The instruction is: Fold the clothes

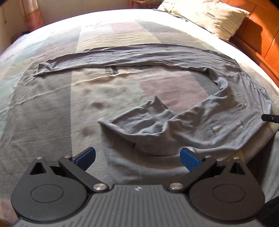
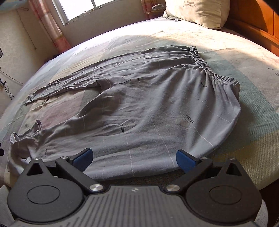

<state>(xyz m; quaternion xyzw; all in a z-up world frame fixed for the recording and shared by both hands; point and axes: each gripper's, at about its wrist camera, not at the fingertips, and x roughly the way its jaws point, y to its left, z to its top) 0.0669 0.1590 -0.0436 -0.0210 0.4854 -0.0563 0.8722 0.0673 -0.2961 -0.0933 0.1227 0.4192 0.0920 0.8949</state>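
Grey trousers (image 2: 148, 104) with thin white lines and small black lettering lie spread on the bed. Their elastic waistband (image 2: 209, 69) is at the far right in the right wrist view. One leg (image 1: 130, 55) stretches straight across the bed; the other leg's cuff end (image 1: 148, 122) is crumpled near the front edge. My left gripper (image 1: 137, 157) stands open just above that crumpled end, nothing between its blue pads (image 1: 87, 157). My right gripper (image 2: 134, 159) is open wide over the trousers' near edge, holding nothing.
The bed (image 1: 52, 104) has a pastel patchwork cover. A pillow (image 2: 197, 12) lies by the wooden headboard (image 1: 258, 35) at the far right. A window and pink curtain (image 2: 47, 22) stand behind. A dark tip of the other gripper (image 1: 270, 117) shows at the right edge.
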